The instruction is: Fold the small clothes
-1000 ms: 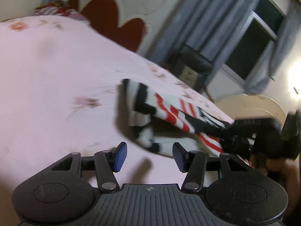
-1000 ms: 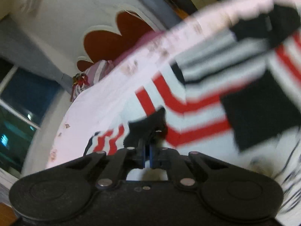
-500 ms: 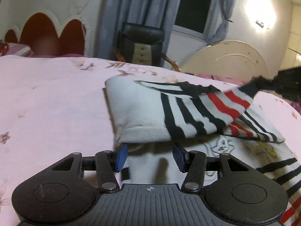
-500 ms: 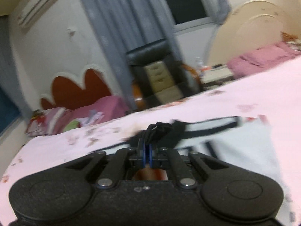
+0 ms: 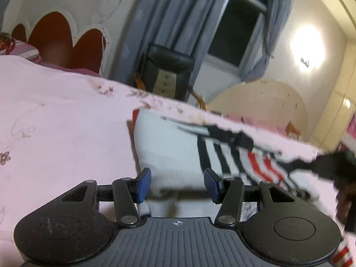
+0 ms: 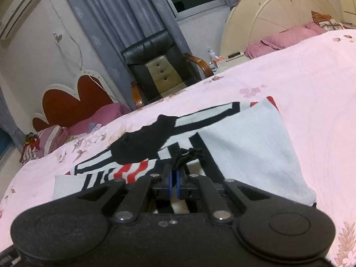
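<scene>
A small white garment [image 5: 169, 151] with black and red stripes lies on the pink bed cover [image 5: 55, 133], one part folded over the rest. My left gripper [image 5: 178, 184] stands open low over the cover, and the garment's thick white folded edge lies just ahead of its blue pads without touching them. In the right wrist view my right gripper [image 6: 174, 184] is shut on a bunched black edge of the garment [image 6: 249, 146] and holds it a little above the striped part. That gripper [image 5: 333, 169] appears blurred at the right edge of the left wrist view.
The pink bed cover [image 6: 311, 77] spreads wide on both sides of the garment. Beyond the bed stand a black leather chair [image 6: 155, 62], grey curtains and a window. A red scalloped headboard [image 5: 55, 42] is at the far left, and a cream headboard [image 6: 278, 11] with pink bedding at the right.
My right gripper has carried the garment's black edge across, laying the striped part over the white part. The left gripper has moved up to the folded edge and rolled.
</scene>
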`<state>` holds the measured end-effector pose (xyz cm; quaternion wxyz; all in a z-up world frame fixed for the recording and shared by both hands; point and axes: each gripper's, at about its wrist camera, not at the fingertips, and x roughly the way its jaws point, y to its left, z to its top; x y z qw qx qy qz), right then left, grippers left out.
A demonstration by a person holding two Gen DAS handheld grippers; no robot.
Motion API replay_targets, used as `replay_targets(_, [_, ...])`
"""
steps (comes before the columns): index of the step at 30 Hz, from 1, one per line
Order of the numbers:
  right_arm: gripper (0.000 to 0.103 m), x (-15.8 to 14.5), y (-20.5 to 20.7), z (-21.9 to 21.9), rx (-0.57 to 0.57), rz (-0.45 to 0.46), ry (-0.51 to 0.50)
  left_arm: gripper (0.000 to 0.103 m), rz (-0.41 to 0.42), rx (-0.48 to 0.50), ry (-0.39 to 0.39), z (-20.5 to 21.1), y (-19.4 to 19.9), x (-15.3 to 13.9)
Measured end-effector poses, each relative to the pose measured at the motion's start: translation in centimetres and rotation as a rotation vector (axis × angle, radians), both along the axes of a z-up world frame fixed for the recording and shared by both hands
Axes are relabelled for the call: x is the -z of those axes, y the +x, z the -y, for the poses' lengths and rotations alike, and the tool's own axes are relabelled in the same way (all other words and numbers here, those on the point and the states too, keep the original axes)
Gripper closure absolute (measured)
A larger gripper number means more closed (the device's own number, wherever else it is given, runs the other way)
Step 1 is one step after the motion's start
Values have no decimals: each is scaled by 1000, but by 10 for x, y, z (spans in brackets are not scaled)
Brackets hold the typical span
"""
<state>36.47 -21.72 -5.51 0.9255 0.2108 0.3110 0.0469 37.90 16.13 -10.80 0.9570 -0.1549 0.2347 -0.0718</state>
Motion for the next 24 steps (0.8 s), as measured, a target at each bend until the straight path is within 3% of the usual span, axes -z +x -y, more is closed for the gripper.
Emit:
replay_targets(5, [99, 7, 2, -1, -5, -16, -29, 50, -48, 36, -7, 12, 25, 13])
replay_targets(6, [99, 10, 2, 0, -4, -26, -32, 51, -90, 44, 11, 16, 31, 19])
replay_targets(12, [98, 29, 1, 7, 8, -78, -8, 51, -107, 72, 117, 31, 37, 20])
replay_targets(15, [87, 31, -1, 15, 37, -70, 56, 51, -114, 83, 143, 33, 38, 18])
replay_targets(17, [92, 33, 2, 21, 48, -72, 83, 51, -124, 91, 179, 36, 39, 17])
replay_targets(19, [95, 30, 2, 25, 120, -75, 11, 50, -123, 76, 214, 41, 42, 10])
replay_targets(21, [95, 23, -1, 29, 146, -50, 17, 50, -55, 63, 145, 36, 40, -3])
replay_targets(24, [86, 10, 5, 10, 22, -14, -10, 50, -51, 81, 147, 45, 62, -9])
